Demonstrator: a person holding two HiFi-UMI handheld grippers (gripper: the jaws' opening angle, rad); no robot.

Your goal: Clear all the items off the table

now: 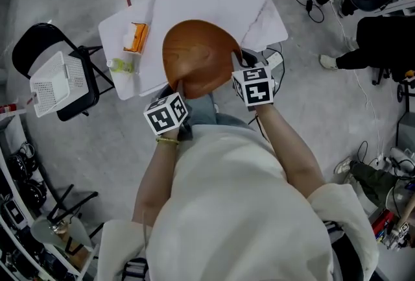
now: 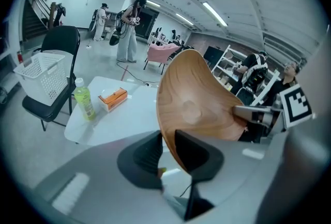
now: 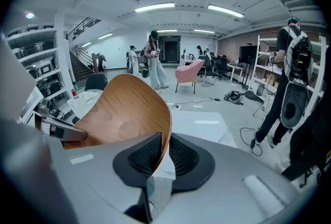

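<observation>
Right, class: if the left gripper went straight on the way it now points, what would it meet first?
The wooden bowl, pinched by its rim in the left gripper, fills that line. Behind it, probably the white table, right of the green bottle and orange box, though depth is unclear.

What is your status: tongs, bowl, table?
Left tongs, right tongs both clamped on wooden bowl rim. Bowl tilted, held above white table. Bottle, orange box on table, uncleared.

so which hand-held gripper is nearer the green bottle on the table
Left. The left hand-held gripper holds the wooden bowl by the rim nearest the green bottle; the right hand-held gripper holds its far rim.
</observation>
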